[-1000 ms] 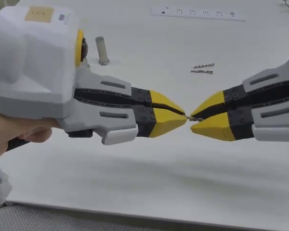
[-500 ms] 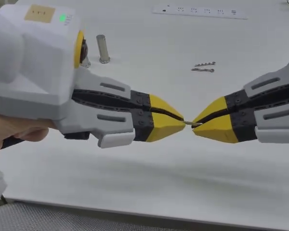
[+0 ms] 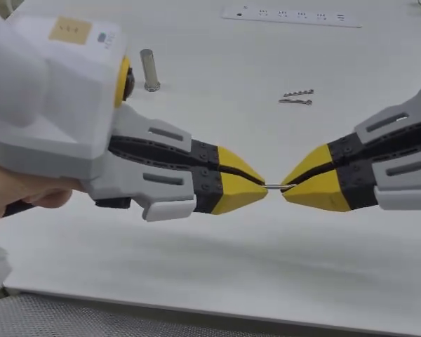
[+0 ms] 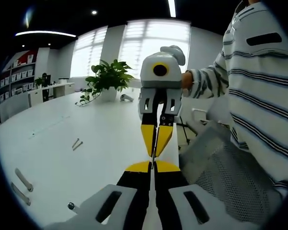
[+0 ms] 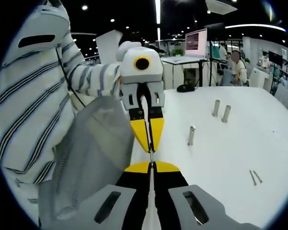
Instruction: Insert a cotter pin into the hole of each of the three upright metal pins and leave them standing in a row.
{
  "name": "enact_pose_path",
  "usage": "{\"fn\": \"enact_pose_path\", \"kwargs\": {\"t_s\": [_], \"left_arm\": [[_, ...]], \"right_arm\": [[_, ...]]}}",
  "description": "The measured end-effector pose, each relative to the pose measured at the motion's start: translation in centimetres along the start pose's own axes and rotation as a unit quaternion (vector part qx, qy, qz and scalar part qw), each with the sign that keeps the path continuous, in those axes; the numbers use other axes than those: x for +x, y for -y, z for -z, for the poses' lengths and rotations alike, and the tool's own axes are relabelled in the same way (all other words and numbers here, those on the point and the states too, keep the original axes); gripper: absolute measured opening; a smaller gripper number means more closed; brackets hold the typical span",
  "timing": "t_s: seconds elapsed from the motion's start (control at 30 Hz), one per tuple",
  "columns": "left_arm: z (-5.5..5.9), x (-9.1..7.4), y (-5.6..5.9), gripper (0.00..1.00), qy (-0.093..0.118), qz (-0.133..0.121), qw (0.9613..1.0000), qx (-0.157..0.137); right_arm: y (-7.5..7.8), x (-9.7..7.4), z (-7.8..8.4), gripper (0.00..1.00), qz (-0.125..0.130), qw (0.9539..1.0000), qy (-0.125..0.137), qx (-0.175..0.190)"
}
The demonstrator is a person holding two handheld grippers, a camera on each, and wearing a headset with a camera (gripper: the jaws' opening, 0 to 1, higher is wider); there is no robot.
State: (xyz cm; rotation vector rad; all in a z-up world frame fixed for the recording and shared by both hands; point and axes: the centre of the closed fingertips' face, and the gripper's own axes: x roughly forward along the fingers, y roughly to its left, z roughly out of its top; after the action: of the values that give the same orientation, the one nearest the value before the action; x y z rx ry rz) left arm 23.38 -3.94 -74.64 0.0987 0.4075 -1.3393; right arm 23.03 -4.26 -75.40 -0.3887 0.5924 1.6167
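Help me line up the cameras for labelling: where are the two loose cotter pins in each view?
Head view: loose cotter pins upper centre-right.
Left gripper view: pins left of centre.
Right gripper view: pins lower right.
Shared landmark: held cotter pin between left gripper and right gripper.

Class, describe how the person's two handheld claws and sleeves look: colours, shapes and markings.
Both the left claw and the right claw have pointed yellow tips, black mid-sections and light grey slotted side plates. The left one's boxy white housing carries a tan square label and a yellow ring. The sleeves are white with dark stripes.
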Motion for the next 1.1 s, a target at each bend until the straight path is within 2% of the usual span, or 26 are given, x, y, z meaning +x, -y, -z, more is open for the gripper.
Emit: {"fn": "enact_pose_path", "kwargs": {"t_s": [0.13,0.2,0.47,0.67,0.8,0.93,1.0,1.03,1.1], "left_arm": [[0.1,0.0,0.0,0.0,0.001,-0.001,1.0,-0.008],[0.1,0.1,-0.3,0.0,0.005,-0.012,0.9996,-0.025],[0.2,0.1,-0.6,0.02,0.005,-0.023,0.9992,-0.033],[0.4,0.0,-0.9,0.1,0.004,-0.031,0.9988,-0.036],[1.0,-0.4,-1.7,0.15,-0.01,-0.05,0.9981,-0.035],[1.0,-0.9,-2.3,0.19,-0.011,-0.067,0.9972,-0.031],[1.0,-1.3,-2.8,0.19,-0.01,-0.079,0.996,-0.041],[1.0,-1.7,-3.5,0.19,-0.006,-0.097,0.9941,-0.048],[0.9,-2.2,-4.5,0.2,-0.004,-0.122,0.9917,-0.041]], "right_arm": [[0.1,0.0,0.0,0.03,0.002,0.9999,0.002,0.012],[0.3,0.0,0.0,0.03,0.009,0.9998,0.002,0.015],[0.8,0.3,0.2,0.03,0.02,0.9996,-0.001,0.019],[1.3,0.4,0.2,0.03,0.029,0.9993,-0.002,0.023],[1.4,0.6,0.2,0.03,0.031,0.9992,-0.001,0.026],[1.7,0.9,0.3,0.03,0.039,0.9989,-0.002,0.028],[1.9,1.0,0.3,0.03,0.044,0.9986,-0.003,0.03],[2.2,1.1,0.5,0.03,0.053,0.9981,-0.006,0.031],[2.7,1.3,0.8,0.03,0.062,0.9976,-0.014,0.029]]}}
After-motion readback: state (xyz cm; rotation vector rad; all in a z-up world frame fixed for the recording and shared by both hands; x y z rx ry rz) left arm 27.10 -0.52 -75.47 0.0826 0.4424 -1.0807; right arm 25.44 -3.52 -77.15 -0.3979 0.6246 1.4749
